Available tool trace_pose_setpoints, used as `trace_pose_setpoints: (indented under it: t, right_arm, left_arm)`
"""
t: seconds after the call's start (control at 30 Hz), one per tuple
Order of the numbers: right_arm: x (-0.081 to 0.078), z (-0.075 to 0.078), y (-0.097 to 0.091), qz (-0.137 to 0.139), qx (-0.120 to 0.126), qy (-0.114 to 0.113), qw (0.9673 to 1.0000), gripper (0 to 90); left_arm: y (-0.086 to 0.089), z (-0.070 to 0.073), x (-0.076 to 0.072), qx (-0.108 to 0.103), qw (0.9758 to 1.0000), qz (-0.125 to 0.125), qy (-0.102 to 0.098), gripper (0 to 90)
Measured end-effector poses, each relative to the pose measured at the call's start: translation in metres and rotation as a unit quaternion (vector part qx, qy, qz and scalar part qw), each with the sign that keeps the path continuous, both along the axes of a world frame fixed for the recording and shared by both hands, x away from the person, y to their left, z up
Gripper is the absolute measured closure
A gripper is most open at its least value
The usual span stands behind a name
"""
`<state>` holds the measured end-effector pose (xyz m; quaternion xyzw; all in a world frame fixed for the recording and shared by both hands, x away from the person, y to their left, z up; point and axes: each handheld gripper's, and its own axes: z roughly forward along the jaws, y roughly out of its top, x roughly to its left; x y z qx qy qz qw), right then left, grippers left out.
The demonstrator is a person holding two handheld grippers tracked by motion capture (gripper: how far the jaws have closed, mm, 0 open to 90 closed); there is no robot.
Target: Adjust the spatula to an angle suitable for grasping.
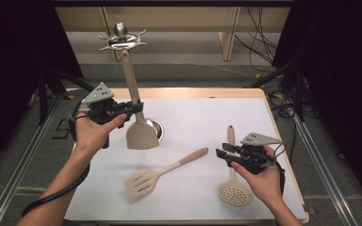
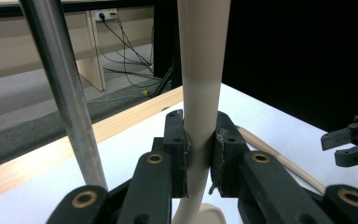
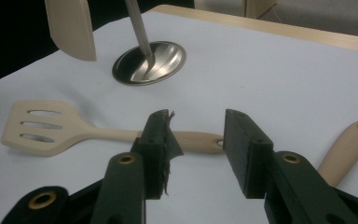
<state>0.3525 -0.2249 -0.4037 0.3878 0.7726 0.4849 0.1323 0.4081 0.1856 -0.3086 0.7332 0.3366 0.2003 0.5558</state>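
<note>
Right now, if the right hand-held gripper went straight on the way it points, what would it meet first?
Most likely the slotted spatula: its handle end lies just beyond the open right hand-held gripper. Depth is hard to judge.

Lab: black curtains (image 1: 19,42), loose cables (image 1: 259,28)

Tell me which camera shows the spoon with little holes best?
The high view: the holey spoon lies whole beside the right claw. The right gripper view catches its handle end; the left gripper view, part of its handle.
</note>
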Motion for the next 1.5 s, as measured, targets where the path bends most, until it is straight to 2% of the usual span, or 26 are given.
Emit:
trace_pose_setpoints:
  t: [0.17,0.3,0.47,0.53,0.57,0.6,0.77,0.8,0.83,0.9,0.93,1.0,1.03,1.07,1.1,1.17,1.2,1.23,1.27,1.3,1.33,1.37,1.4,1.43,1.47,1.5]
  right_arm:
    - [0.0,-0.001,0.0,0.001,0.004,0.002,1.0,61.6]
    - [0.002,-0.001,-0.002,-0.003,-0.012,-0.01,0.9999,61.5]
    - [0.002,-0.001,-0.002,-0.002,-0.004,0.001,1.0,61.3]
    - [0.001,-0.002,-0.001,0.0,0.001,0.008,1.0,61.2]
    - [0.002,-0.002,-0.002,-0.001,-0.004,0.0,1.0,61.2]
    - [0.0,-0.002,-0.002,-0.008,0.003,0.011,0.9999,61.0]
    - [0.001,-0.004,-0.002,-0.008,0.01,0.004,0.9999,60.9]
    - [0.001,-0.004,-0.001,-0.01,0.014,0.006,0.9998,60.9]
    - [0.002,-0.003,-0.004,-0.006,0.001,-0.002,1.0,60.8]
    - [0.002,-0.003,-0.004,-0.008,0.005,0.004,0.9999,60.5]
    - [0.002,-0.004,-0.005,-0.01,0.003,-0.003,0.9999,60.4]
    - [0.0,-0.004,-0.003,-0.014,0.022,0.022,0.9994,60.2]
    - [0.002,-0.005,-0.005,-0.012,0.015,0.011,0.9998,60.1]
    - [0.001,-0.005,-0.006,-0.016,0.013,0.015,0.9997,60.1]
    - [0.001,-0.005,-0.006,-0.016,0.013,0.015,0.9997,60.1]
    - [0.003,-0.006,-0.009,-0.015,0.007,0.005,0.9998,60.1]
    - [0.0,-0.007,-0.007,-0.021,0.022,0.029,0.9991,60.1]
    - [0.002,-0.008,-0.01,-0.015,0.013,0.014,0.9997,60.1]
    - [0.003,-0.009,-0.011,-0.012,0.014,0.013,0.9998,60.2]
    - [0.0,-0.01,-0.014,-0.026,0.016,0.013,0.9994,60.3]
    - [0.0,-0.01,-0.014,-0.026,0.016,0.013,0.9994,60.3]
    - [-0.001,-0.01,-0.015,-0.027,0.022,0.029,0.999,60.4]
    - [0.0,-0.012,-0.021,-0.027,0.006,0.017,0.9995,60.7]
    - [0.0,-0.012,-0.021,-0.027,0.006,0.017,0.9995,60.7]
    - [-0.002,-0.012,-0.021,-0.037,0.014,0.031,0.9987,60.9]
    - [0.0,-0.014,-0.025,-0.033,0.004,0.019,0.9993,61.1]
  left_arm:
    - [0.002,-0.002,0.003,-0.006,0.9999,0.011,0.01,77.7]
    - [0.004,-0.003,0.007,-0.005,0.9998,0.013,0.016,77.7]
    - [0.005,-0.006,0.016,0.0,0.9996,0.018,0.024,77.7]
    - [0.005,-0.007,0.017,0.001,0.9995,0.019,0.024,77.6]
    - [0.005,-0.008,0.019,-0.002,0.9996,0.019,0.022,77.6]
    - [0.004,-0.009,0.02,-0.001,0.9995,0.023,0.02,77.4]
    - [0.005,-0.01,0.021,0.001,0.9996,0.023,0.013,76.6]
    - [0.006,-0.01,0.021,-0.001,0.9997,0.022,0.011,75.3]
    - [0.006,-0.01,0.02,0.005,0.9997,0.022,0.006,72.5]
    - [0.008,-0.01,0.019,0.014,0.9996,0.025,-0.003,66.8]
    - [0.009,-0.01,0.017,0.018,0.9995,0.024,-0.007,63.6]
    - [0.012,-0.011,0.013,0.017,0.9997,0.017,-0.009,54.4]
    - [0.014,-0.011,0.01,0.012,0.9998,0.015,-0.009,48.6]
    - [0.016,-0.012,0.008,0.01,0.9998,0.012,-0.014,42.4]
    - [0.018,-0.011,0.005,0.011,0.9997,0.012,-0.016,42.4]
    - [0.023,-0.01,-0.001,0.006,0.9995,0.016,-0.028,43.8]
    - [0.025,-0.009,-0.003,0.005,0.9993,0.014,-0.036,47.6]
    - [0.027,-0.007,-0.005,0.002,0.9992,0.016,-0.037,50.3]
    - [0.03,-0.006,-0.006,-0.002,0.9992,0.019,-0.037,53.1]
    - [0.032,-0.004,-0.009,-0.004,0.999,0.022,-0.04,63.1]
    - [0.035,-0.003,-0.01,-0.008,0.9986,0.027,-0.045,63.1]
    - [0.037,-0.001,-0.012,-0.011,0.9984,0.032,-0.046,66.7]
    - [0.042,0.003,-0.014,-0.025,0.9976,0.046,-0.045,72.3]
    - [0.042,0.003,-0.014,-0.025,0.9976,0.046,-0.045,75.2]
    - [0.044,0.005,-0.016,-0.03,0.9965,0.058,-0.051,75.2]
    - [0.047,0.007,-0.017,-0.032,0.9952,0.073,-0.058,77.9]
